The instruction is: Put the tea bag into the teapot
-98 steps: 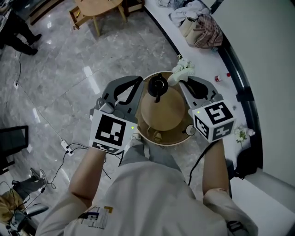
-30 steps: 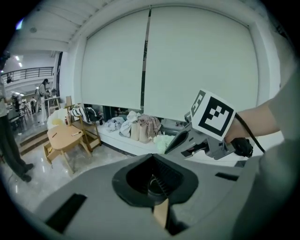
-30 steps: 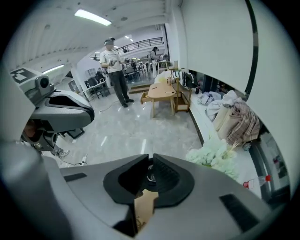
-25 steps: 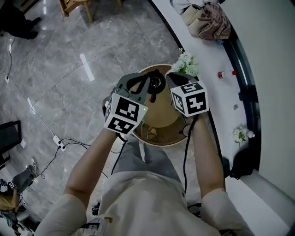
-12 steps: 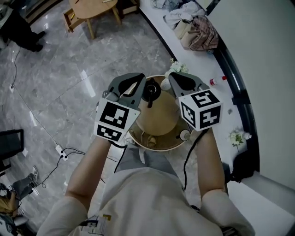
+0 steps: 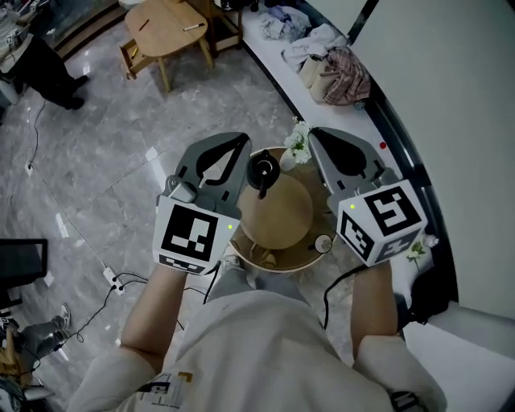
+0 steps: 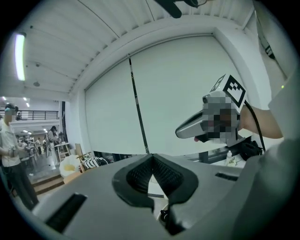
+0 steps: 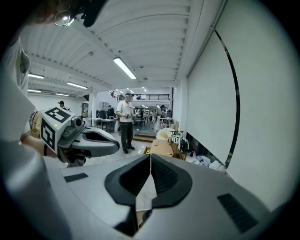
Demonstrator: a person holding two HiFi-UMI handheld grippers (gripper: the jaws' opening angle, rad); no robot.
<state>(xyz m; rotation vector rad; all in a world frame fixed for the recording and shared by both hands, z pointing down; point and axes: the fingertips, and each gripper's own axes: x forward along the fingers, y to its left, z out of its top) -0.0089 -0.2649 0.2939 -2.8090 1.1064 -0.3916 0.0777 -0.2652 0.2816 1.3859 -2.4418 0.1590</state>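
Note:
A black teapot (image 6: 263, 171) stands at the far side of a round wooden tray (image 6: 278, 211) on a small table. I cannot pick out a tea bag in any view. My left gripper (image 6: 240, 142) is held up just left of the teapot, shut and with nothing in it. My right gripper (image 6: 317, 134) is raised to the right of the teapot, also shut and holding nothing. Both point level, out over the table. In the left gripper view the jaws (image 7: 151, 158) meet, with the right gripper (image 7: 206, 124) beyond them. The right gripper view shows shut jaws (image 8: 150, 157) and the left gripper (image 8: 86, 139).
White flowers (image 6: 298, 145) stand at the table's far edge, between the two grippers. A small white cup (image 6: 323, 242) sits at the tray's right rim. A white ledge (image 6: 354, 88) with bags runs along the right. A wooden table (image 6: 165, 22) and people stand across the grey floor.
A second ago the left gripper's tips were at the teapot's top. Both grippers have since drawn back and apart, the right one moving out to the right.

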